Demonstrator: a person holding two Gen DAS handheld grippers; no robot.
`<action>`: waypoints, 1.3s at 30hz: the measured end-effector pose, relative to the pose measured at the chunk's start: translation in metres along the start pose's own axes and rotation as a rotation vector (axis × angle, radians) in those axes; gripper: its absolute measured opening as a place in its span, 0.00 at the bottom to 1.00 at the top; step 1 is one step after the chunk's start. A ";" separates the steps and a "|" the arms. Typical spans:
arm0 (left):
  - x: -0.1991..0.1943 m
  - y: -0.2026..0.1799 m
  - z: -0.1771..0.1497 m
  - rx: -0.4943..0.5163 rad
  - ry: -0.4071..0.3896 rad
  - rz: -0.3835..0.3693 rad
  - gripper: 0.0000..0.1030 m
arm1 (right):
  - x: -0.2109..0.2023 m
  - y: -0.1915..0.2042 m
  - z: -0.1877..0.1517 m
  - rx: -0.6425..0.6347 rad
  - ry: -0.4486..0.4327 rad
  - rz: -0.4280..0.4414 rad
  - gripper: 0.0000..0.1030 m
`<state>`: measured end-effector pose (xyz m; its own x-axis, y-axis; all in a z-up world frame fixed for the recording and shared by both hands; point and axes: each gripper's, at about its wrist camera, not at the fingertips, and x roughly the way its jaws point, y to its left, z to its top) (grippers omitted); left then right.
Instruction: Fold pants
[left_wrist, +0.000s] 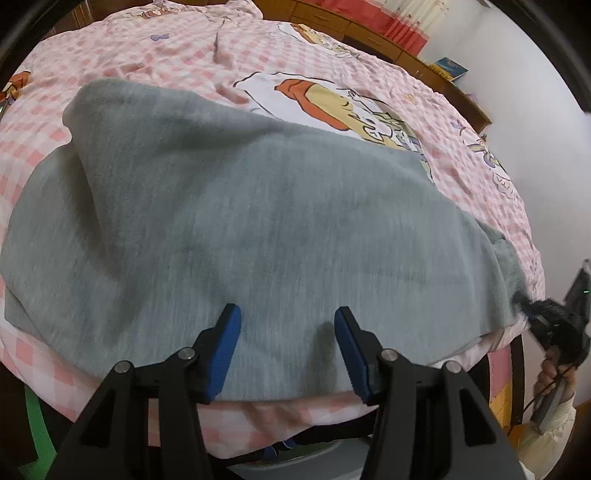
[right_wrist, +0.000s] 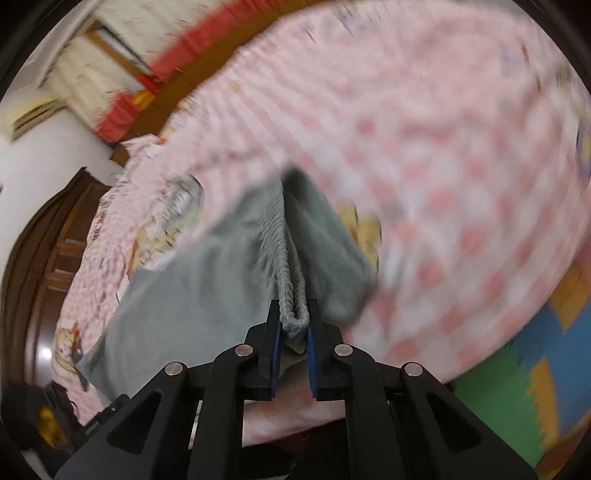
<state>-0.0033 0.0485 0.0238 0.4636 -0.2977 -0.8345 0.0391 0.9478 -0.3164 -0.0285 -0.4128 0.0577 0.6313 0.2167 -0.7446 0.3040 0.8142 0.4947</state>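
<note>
Grey pants lie spread across a pink checked bed, one part folded over on the left. My left gripper is open and empty, its blue pads just above the pants' near edge. My right gripper is shut on the ribbed waistband of the pants and lifts that end off the bed. In the left wrist view the right gripper shows at the far right, holding the pants' right end. The right wrist view is blurred by motion.
The bed carries a cartoon print. A wooden headboard with drawers runs along the far side. Colourful foam floor mats lie beside the bed. A dark wooden bed end is at the left.
</note>
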 end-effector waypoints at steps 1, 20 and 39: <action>0.000 -0.001 -0.001 0.004 -0.001 0.005 0.54 | -0.010 0.004 0.003 -0.035 -0.038 -0.006 0.12; -0.021 0.008 -0.005 0.024 -0.028 0.069 0.58 | -0.005 -0.025 0.001 -0.141 -0.042 -0.171 0.41; -0.087 0.148 -0.014 -0.292 -0.187 0.116 0.57 | 0.070 0.151 -0.085 -0.459 0.209 0.026 0.42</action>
<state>-0.0504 0.2134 0.0426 0.6052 -0.1388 -0.7839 -0.2649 0.8934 -0.3627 0.0013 -0.2291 0.0421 0.4636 0.3049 -0.8320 -0.0848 0.9499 0.3008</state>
